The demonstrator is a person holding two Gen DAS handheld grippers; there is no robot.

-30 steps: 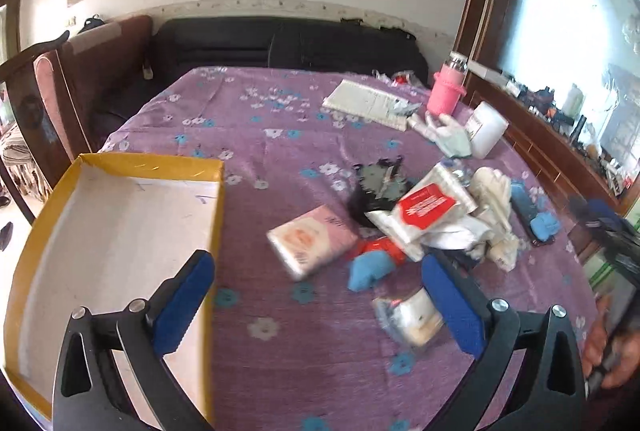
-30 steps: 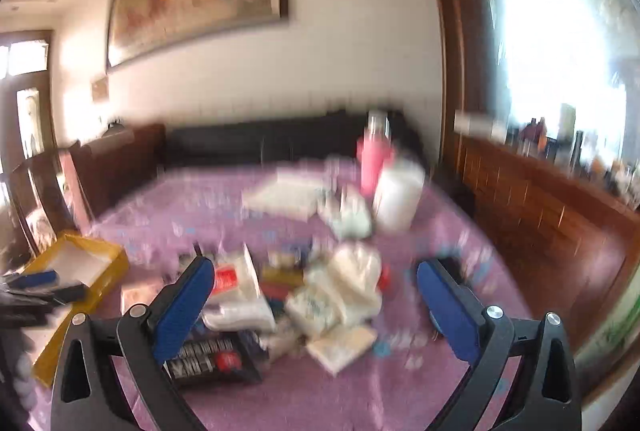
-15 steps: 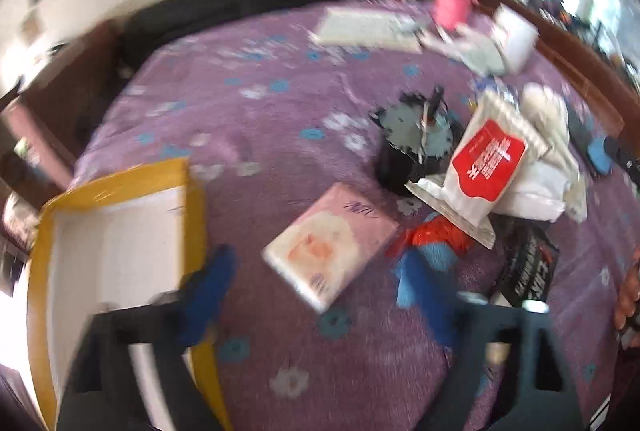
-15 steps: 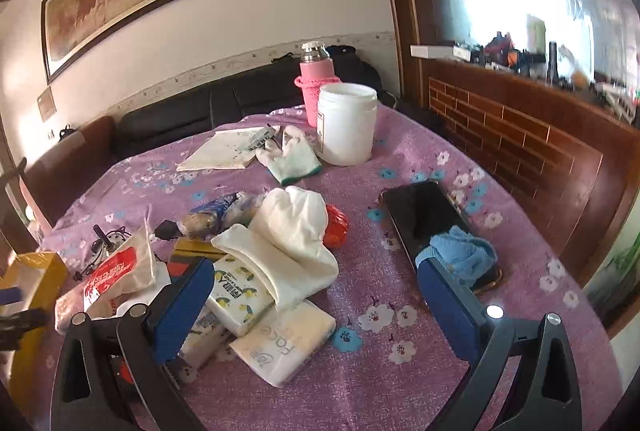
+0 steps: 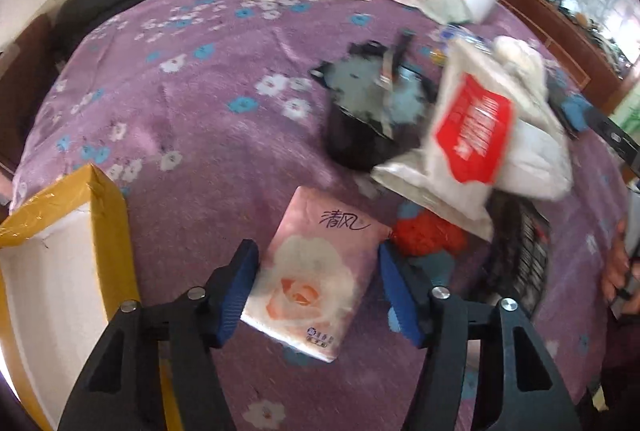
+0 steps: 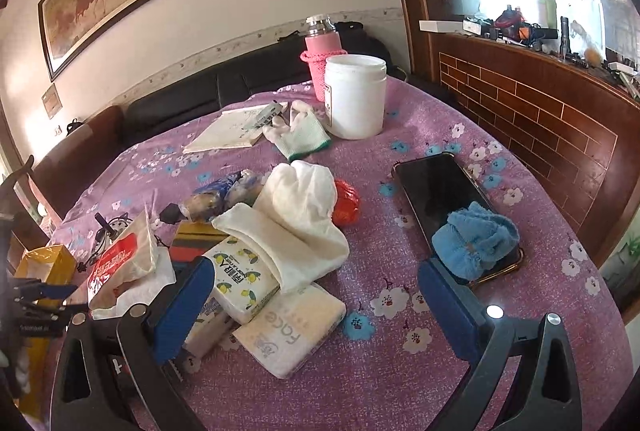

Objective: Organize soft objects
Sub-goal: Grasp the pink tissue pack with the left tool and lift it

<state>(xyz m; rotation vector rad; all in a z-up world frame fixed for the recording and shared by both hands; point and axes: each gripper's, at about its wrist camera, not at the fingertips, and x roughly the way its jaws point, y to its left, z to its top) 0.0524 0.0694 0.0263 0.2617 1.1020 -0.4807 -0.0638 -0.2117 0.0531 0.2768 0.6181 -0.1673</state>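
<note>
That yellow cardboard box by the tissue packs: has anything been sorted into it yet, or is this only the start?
Only the start, it seems. The visible part of the yellow cardboard box holds nothing. In hand: the left gripper has open jaws either side of the pink rose-print tissue pack; whether they touch it is unclear. Left: the lemon-print tissue pack, cream folded cloth and blue fluffy cloth lie on the purple floral tablecloth. The right gripper is open, empty.
</note>
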